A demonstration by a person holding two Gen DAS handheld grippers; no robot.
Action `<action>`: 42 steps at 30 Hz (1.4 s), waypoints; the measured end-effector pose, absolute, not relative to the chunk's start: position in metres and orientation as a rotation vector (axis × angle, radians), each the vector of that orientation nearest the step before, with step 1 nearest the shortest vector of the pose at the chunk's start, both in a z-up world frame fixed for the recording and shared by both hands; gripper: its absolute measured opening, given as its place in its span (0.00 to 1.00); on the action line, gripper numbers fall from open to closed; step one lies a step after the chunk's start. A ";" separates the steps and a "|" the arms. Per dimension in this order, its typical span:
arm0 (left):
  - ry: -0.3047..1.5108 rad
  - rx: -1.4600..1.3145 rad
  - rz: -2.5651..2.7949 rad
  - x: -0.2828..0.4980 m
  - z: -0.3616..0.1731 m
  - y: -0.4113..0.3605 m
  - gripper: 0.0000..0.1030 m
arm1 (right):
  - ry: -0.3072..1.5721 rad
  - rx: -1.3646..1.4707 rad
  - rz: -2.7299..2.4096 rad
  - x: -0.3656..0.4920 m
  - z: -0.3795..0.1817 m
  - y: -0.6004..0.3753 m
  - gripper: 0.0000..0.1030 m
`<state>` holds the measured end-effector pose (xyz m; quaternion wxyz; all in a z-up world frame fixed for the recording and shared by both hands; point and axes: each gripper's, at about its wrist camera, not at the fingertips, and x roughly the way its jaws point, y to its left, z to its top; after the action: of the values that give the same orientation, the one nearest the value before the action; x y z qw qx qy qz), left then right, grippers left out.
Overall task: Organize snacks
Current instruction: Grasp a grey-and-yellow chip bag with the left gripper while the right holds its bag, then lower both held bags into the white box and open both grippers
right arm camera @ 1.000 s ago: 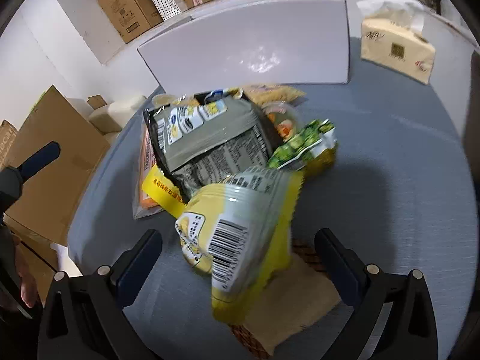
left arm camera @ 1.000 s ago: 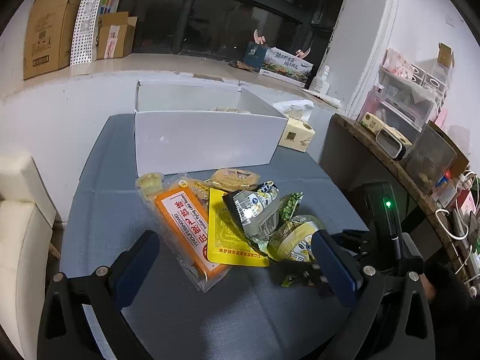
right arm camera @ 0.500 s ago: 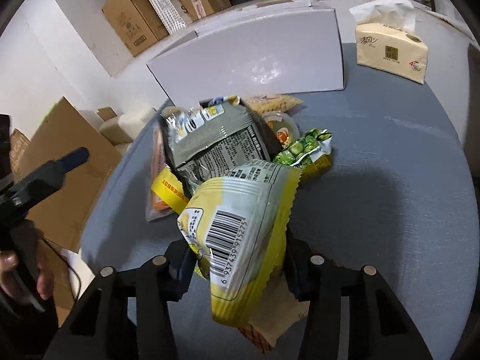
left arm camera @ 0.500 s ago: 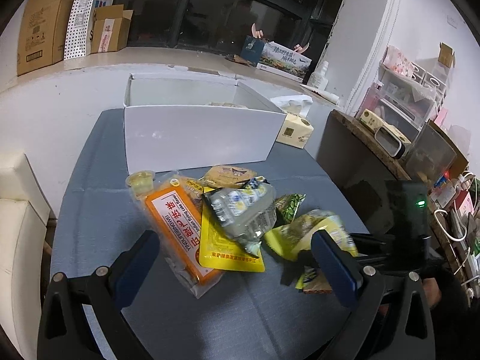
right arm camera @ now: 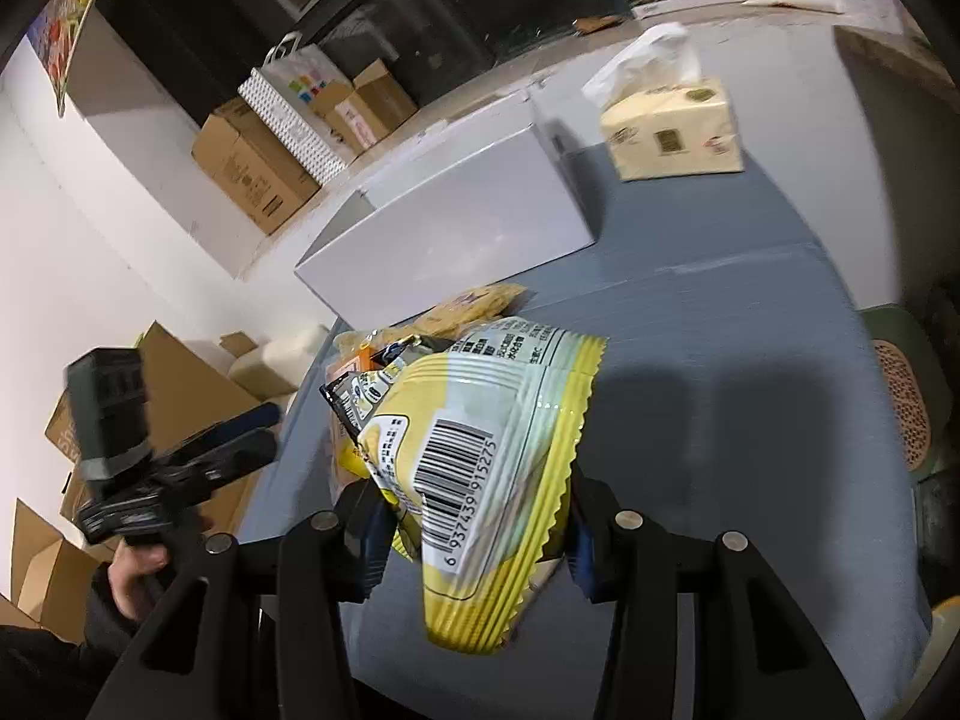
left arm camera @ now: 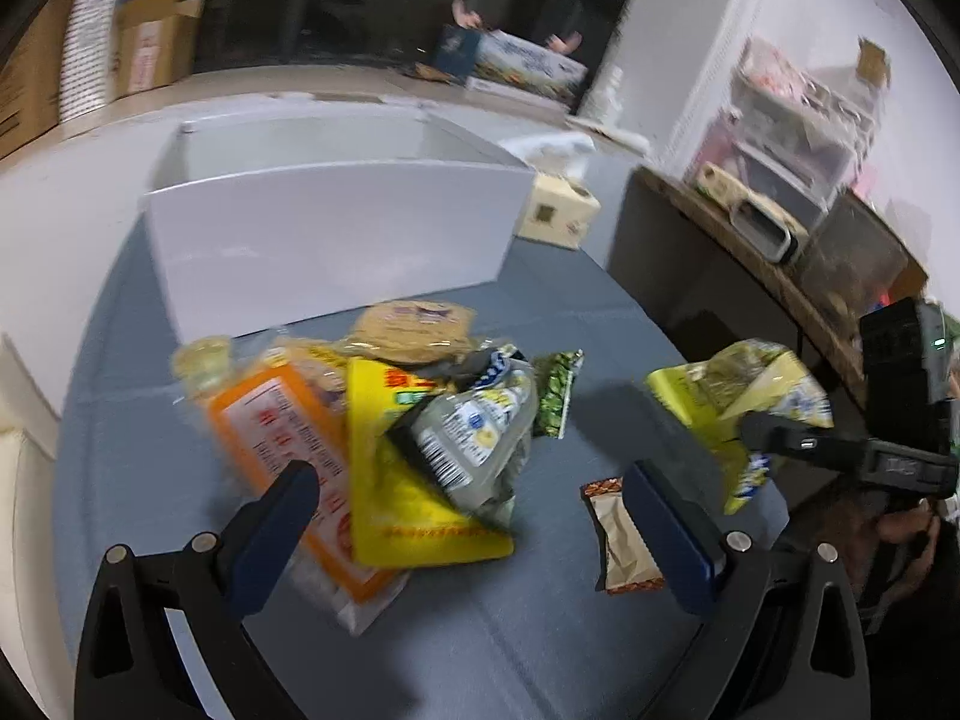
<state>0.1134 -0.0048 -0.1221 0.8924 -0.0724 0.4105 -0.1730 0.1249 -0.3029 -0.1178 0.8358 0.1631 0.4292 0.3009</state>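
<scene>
My right gripper is shut on a yellow snack bag with a barcode and holds it above the grey table; the bag also shows in the left wrist view. My left gripper is open and empty, above a pile of snacks: an orange packet, a flat yellow packet, a grey bag, a small green packet and a round biscuit pack. A brown bar lies by its right finger. A white open box stands behind the pile; it also shows in the right wrist view.
A tissue box stands right of the white box. Cardboard boxes line the ledge behind. A wooden shelf with containers runs along the right. The table edge is at the left, with cartons below.
My right gripper has closed on the yellow bag and lifted it up off the table, uncovering the brown bar. The left gripper has moved closer to the pile.
</scene>
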 end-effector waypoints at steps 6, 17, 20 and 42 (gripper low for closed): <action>0.871 0.035 -0.369 0.134 -0.134 -0.040 1.00 | 0.874 0.374 0.608 0.112 -0.107 -0.317 0.50; 0.924 0.213 -0.395 0.147 -0.160 -0.070 0.96 | 0.887 0.415 0.596 0.106 -0.117 -0.324 0.50; 0.905 0.209 -0.376 0.147 -0.156 -0.067 0.54 | 0.895 0.421 0.597 0.106 -0.121 -0.324 0.50; 0.574 -0.038 -0.335 0.143 -0.026 0.010 0.49 | 0.770 0.278 0.666 0.151 -0.060 -0.275 0.50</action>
<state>0.1433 0.0095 -0.0258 0.9452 -0.0188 0.2816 -0.1643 0.1511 -0.2748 -0.0597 0.8640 0.1326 0.3673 0.3178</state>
